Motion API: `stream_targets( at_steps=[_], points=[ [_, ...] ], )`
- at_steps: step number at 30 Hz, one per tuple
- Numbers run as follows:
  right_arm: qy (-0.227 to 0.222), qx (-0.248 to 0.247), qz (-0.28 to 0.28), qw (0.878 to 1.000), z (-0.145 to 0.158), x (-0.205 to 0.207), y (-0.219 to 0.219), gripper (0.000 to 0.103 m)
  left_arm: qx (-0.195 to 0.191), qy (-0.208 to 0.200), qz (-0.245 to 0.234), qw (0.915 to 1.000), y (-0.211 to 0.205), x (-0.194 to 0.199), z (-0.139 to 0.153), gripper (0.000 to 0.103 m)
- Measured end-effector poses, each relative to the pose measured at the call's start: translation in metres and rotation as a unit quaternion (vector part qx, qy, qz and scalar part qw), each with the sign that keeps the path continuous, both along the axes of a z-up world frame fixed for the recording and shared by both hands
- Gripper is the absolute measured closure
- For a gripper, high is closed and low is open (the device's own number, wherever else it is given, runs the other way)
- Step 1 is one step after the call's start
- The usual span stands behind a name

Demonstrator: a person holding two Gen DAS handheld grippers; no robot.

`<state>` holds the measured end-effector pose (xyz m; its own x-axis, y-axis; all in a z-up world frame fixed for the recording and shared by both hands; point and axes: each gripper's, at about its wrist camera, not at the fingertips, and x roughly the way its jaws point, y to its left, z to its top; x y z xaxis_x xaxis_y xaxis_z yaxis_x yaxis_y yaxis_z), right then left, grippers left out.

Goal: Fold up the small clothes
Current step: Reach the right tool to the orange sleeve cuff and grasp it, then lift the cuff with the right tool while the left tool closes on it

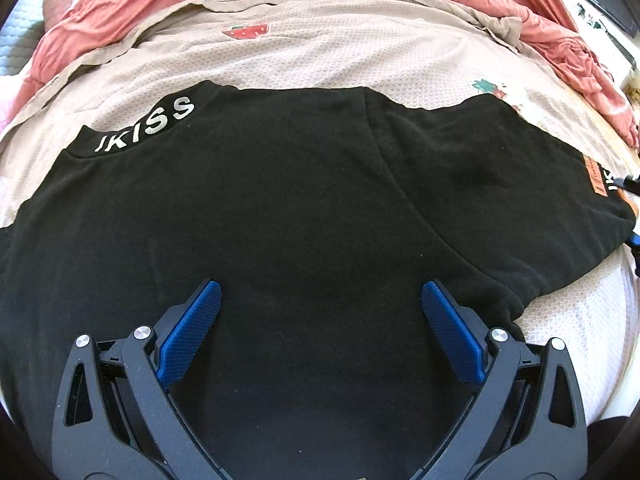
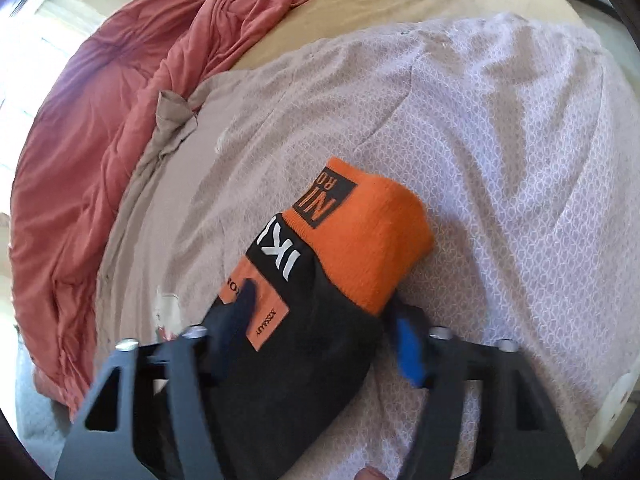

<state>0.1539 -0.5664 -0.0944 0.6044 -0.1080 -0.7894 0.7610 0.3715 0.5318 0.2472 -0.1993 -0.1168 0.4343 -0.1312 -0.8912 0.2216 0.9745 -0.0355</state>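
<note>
Left wrist view: the black sweatshirt [image 1: 280, 208] lies spread flat on the bed's patterned cover [image 1: 320, 52], filling the middle of the picture, its collar lettering at about 10 o'clock and one sleeve running out toward 3 o'clock. The left gripper [image 1: 320, 300] hangs over the lower body of the garment with its blue fingers [image 1: 192, 328] spread wide and nothing between them; whether the tips touch the cloth I cannot tell. A rumpled pink quilt [image 1: 160, 4] lies bunched from 11 to 2 o'clock. At the 3 o'clock edge only a sliver of orange and a bit of blue show where the sleeve ends

Right wrist view: this is the part the other camera barely catches. The sleeve's orange cuff [image 2: 368, 240] points toward 12 o'clock, with the dark sleeve running back between the fingers of the right gripper [image 2: 328, 320]. The jaws stand about half open, one finger at 9 o'clock over the orange label, the other at 3 o'clock beside the cloth; the picture is blurred, and a firm pinch is not shown

Judgement: the step in hand is taking hold of the sleeve end for the first fold. Next, the right fingers need to close fully on the cuff, then carry it across the body while the left steadies the cloth
</note>
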Motion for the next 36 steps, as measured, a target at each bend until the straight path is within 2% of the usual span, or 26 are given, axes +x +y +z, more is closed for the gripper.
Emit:
stream_targets(
  at_steps=[2,4,8,12,14,18,24,27,31,34,36],
  points=[
    [-0.012,-0.001,-0.003,1.000,0.004,-0.005,0.000,0.073,-0.005,-0.003,0.008,1.0000,0.004,-0.001,0.005,0.009],
    [-0.034,-0.013,0.013,0.999,0.015,-0.003,0.004,0.083,-0.023,-0.008,0.018,0.9996,0.008,-0.004,0.013,0.009],
    [-0.079,-0.041,0.067,0.994,0.042,0.008,0.027,0.086,-0.037,-0.032,0.032,0.9983,0.023,-0.013,0.035,0.009],
    [-0.121,-0.091,0.154,0.976,0.074,0.029,0.069,0.086,-0.051,-0.048,0.062,0.9956,0.046,-0.022,0.054,0.009],
    [-0.138,-0.098,0.201,0.965,0.082,0.040,0.096,0.086,-0.055,-0.050,0.078,0.9942,0.061,-0.023,0.059,0.009],
    [-0.164,-0.113,0.292,0.935,0.094,0.056,0.147,0.086,-0.055,-0.053,0.118,0.9901,0.096,-0.028,0.068,0.009],
    [-0.188,-0.144,0.421,0.875,0.105,0.064,0.225,0.086,-0.056,-0.050,0.176,0.9816,0.150,-0.035,0.070,0.009],
    [-0.174,-0.157,0.477,0.847,0.097,0.062,0.265,0.086,-0.071,-0.044,0.197,0.9769,0.173,-0.037,0.071,0.009],
    [-0.144,-0.176,0.534,0.815,0.077,0.058,0.309,0.086,-0.068,-0.048,0.223,0.9713,0.195,-0.040,0.073,0.009],
    [-0.127,-0.177,0.564,0.796,0.063,0.057,0.331,0.083,-0.076,-0.046,0.237,0.9674,0.207,-0.042,0.074,0.009],
    [-0.108,-0.169,0.580,0.790,0.052,0.058,0.342,0.080,-0.079,-0.046,0.241,0.9662,0.212,-0.044,0.074,0.009]
  ],
)
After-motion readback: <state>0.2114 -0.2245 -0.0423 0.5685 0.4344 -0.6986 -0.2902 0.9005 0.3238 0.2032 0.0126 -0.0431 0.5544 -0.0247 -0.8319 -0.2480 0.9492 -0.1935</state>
